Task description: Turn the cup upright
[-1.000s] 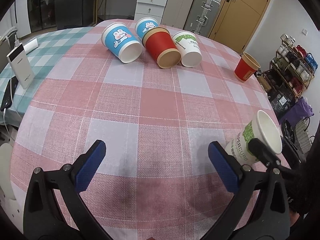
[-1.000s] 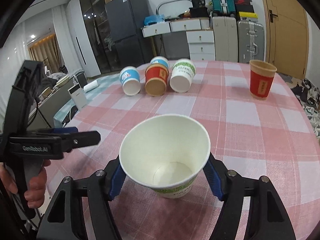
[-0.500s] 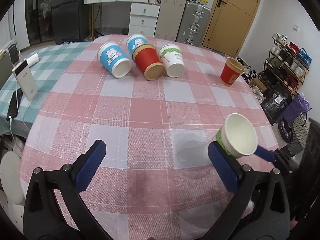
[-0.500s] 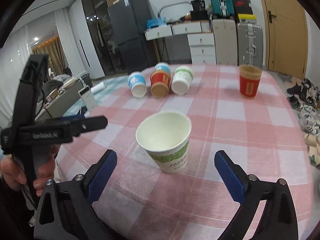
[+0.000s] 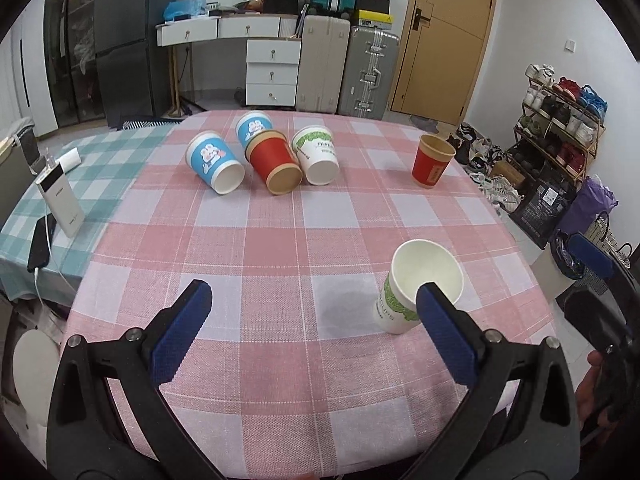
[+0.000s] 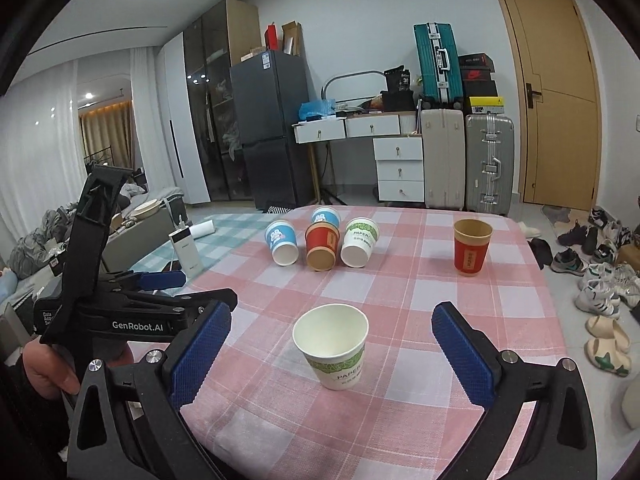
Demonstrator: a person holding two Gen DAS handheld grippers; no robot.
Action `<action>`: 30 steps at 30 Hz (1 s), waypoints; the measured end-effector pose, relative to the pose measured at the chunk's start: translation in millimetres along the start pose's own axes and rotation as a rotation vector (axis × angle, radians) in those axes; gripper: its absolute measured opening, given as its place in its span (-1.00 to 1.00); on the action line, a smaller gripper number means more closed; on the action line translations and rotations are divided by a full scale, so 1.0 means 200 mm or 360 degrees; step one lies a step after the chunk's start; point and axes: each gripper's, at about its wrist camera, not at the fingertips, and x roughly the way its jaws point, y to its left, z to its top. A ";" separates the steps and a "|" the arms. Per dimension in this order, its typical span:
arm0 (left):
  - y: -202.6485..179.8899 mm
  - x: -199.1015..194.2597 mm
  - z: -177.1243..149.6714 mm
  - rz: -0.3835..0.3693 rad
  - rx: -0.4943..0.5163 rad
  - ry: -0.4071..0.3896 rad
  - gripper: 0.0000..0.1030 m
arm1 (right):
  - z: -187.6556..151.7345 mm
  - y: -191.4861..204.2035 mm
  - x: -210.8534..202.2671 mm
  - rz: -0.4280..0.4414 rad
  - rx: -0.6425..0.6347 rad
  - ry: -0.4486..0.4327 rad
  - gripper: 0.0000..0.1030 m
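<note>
My right gripper (image 6: 332, 354) is hanging with its jaws wide apart, the white-and-green cup (image 6: 333, 345) standing upright on the checked tablecloth (image 6: 420, 296) between them, touching neither pad. At 12 o'clock beyond it, four cups are lying on their sides: a blue one (image 6: 281, 241), another blue one (image 6: 326, 216) behind, a red one (image 6: 321, 245) and a white one (image 6: 359, 241). At 1 o'clock a red cup (image 6: 471, 245) is standing upright. My left gripper (image 5: 308, 332) is also gaping, holding nothing, the upright cup (image 5: 420, 285) just past its right pad. Half a second ago my right gripper was nearer the cup; it is backing away.
</note>
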 end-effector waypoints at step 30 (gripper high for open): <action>-0.01 -0.17 0.01 -0.0043 -0.0027 -0.0090 0.98 | 0.03 0.05 -0.04 0.0049 0.0014 -0.0033 0.99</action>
